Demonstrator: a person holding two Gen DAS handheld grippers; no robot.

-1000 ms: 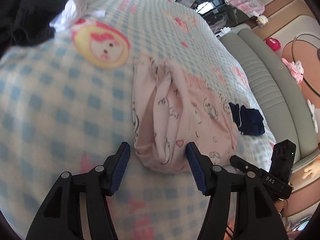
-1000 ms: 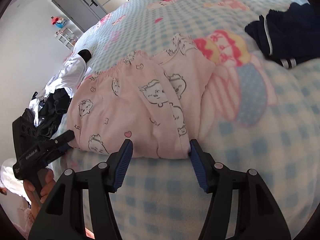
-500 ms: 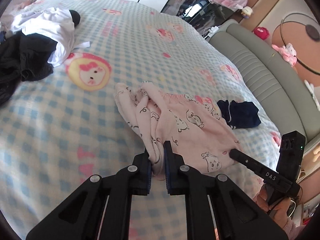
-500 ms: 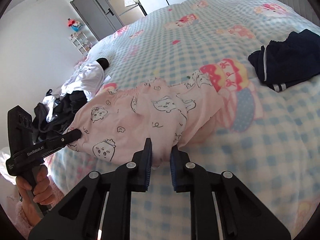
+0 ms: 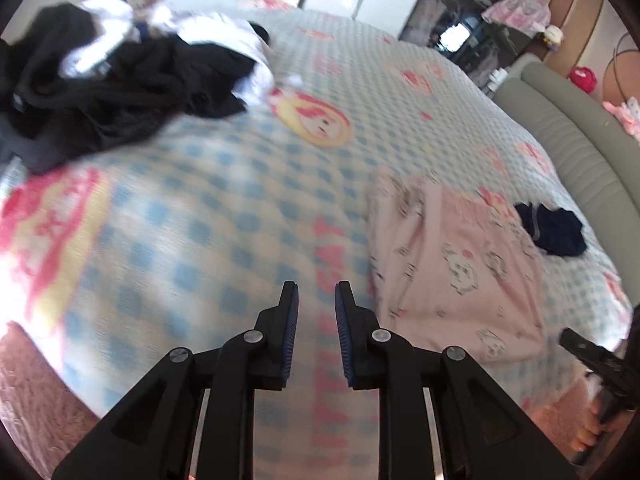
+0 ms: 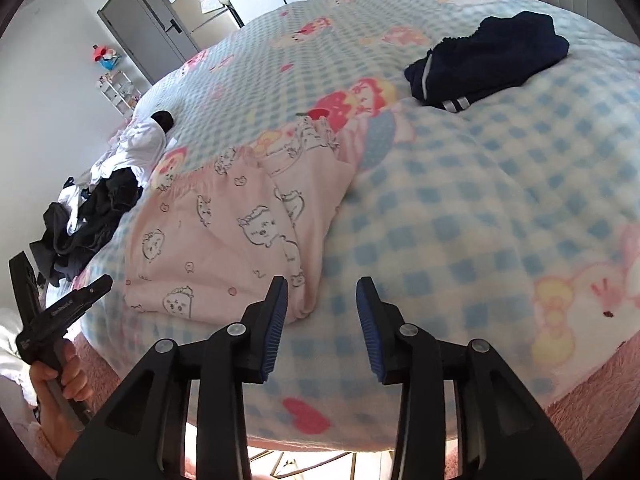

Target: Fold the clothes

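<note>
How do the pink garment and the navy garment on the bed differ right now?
The pink garment is pale with cartoon prints; the navy garment is dark with white stripes at one edge. The pink one looks larger and lies flat, folded; the navy one is a small bunched heap. The pink one lies nearer the bed edge, the navy farther back. Both rest on the checked blanket, ungripped.

Folded pink cartoon-print pyjama bottoms (image 6: 236,236) lying flat on the checked blanket (image 6: 460,208), near its edge

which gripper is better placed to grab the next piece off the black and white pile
Left, probably. The left gripper looks straight at the black and white pile with bare blanket between; jaws opening, empty. The right gripper has the pink pyjamas in the way.
</note>
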